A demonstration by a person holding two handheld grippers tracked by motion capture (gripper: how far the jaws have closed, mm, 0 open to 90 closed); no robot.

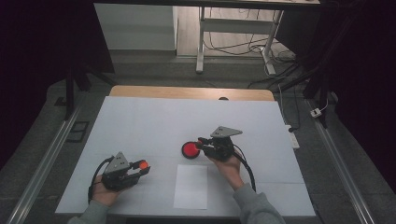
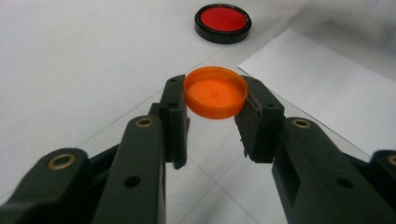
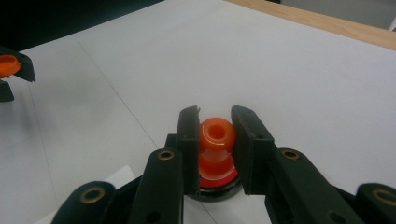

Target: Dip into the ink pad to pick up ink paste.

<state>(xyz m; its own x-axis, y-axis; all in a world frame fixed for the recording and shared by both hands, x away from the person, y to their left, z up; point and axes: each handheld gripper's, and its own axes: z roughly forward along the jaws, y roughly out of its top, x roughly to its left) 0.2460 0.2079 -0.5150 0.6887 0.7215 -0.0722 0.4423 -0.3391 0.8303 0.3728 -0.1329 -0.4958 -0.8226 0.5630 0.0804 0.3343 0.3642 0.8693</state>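
My left gripper (image 1: 141,167) hovers low over the near left of the white table (image 1: 140,121), shut on a flat orange cap (image 2: 215,92) pinched by its rim between both pads. My right gripper (image 1: 201,143) is at mid-table, shut on a small orange spool-shaped piece with a hole in its top (image 3: 216,134). That piece stands on or just above a red disc with a black rim (image 1: 189,150), whose edge peeks out under the jaws (image 3: 219,185). From the left gripper view the red disc (image 2: 222,21) lies ahead.
A white paper sheet (image 1: 191,186) lies flat near the front edge, between the two hands, and also lies to the right of the left gripper's jaws (image 2: 327,93). A wooden table edge (image 1: 191,92) runs along the back. Desk legs and cables sit beyond.
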